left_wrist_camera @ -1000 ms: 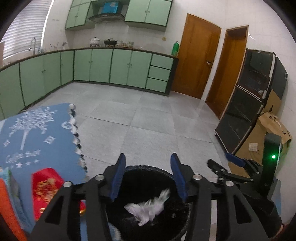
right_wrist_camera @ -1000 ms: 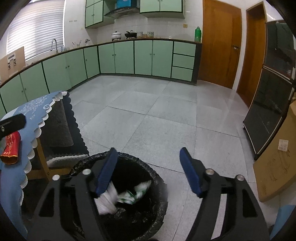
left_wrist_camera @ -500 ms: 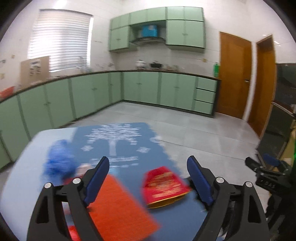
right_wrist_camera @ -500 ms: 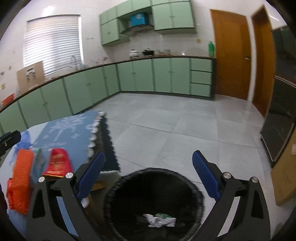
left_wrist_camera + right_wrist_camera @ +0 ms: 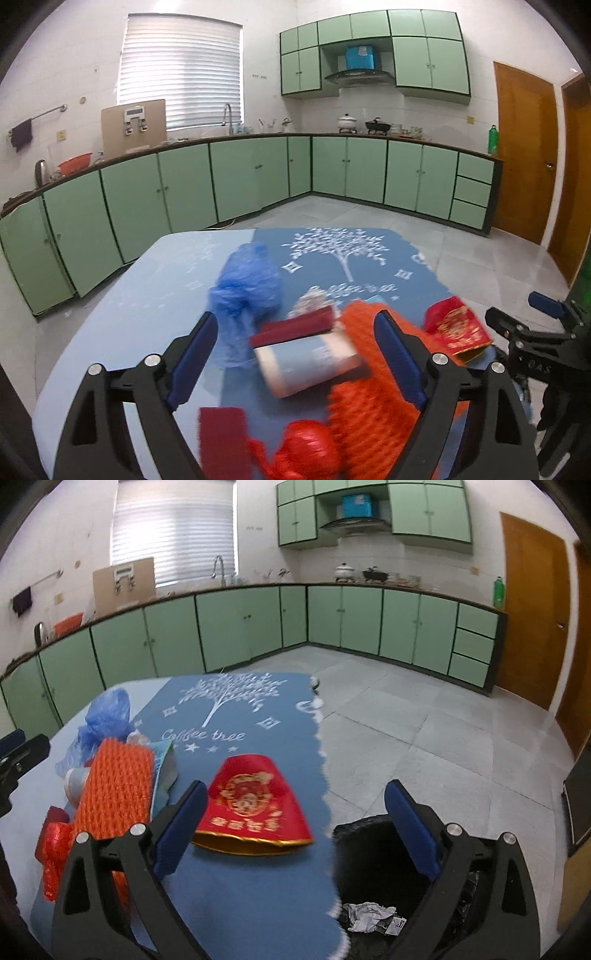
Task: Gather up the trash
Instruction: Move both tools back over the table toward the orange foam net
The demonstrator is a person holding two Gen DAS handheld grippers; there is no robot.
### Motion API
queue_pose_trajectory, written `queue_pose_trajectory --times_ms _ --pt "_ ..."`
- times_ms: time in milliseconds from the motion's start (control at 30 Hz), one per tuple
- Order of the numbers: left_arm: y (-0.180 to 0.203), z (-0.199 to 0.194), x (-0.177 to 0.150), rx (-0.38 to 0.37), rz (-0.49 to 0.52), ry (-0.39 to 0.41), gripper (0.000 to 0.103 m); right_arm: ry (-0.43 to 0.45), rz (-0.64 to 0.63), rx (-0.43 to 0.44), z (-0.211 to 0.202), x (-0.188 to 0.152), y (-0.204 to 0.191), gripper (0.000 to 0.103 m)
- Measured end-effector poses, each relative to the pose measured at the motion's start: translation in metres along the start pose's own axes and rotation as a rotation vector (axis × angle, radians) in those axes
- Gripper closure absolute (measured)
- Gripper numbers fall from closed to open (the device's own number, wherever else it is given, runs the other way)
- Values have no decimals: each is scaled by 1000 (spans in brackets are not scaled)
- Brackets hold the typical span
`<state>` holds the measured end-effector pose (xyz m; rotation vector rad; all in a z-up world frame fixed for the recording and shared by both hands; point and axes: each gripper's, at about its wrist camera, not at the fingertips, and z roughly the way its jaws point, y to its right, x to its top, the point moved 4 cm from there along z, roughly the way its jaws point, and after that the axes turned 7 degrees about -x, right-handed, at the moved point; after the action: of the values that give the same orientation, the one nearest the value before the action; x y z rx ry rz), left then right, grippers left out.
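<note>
Trash lies heaped on the blue tablecloth [image 5: 236,893], whose white print reads "Coffee tree": a red packet [image 5: 251,805] with gold characters too small to read, orange netting [image 5: 114,790], a blue plastic bag [image 5: 245,291] and a blurred, label-illegible can [image 5: 306,365]. Crumpled paper [image 5: 373,917] sits in the black bin [image 5: 369,834] at lower right, half hidden by the right gripper [image 5: 295,830]. Both it and the left gripper [image 5: 295,358] have just been spreading, jaws wide and grasping nothing.
</note>
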<state>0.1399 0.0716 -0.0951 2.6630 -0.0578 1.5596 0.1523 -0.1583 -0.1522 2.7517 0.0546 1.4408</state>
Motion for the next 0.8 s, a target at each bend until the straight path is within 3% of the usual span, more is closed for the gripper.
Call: queue_pose_trajectory --times_ms 467,800 --pt "-39 23 -7 46 -39 -35 18 -113 -22 2 52 7 -26 9" --pt "-40 35 -17 9 -65 -83 18 -176 -31 25 75 5 -32 9"
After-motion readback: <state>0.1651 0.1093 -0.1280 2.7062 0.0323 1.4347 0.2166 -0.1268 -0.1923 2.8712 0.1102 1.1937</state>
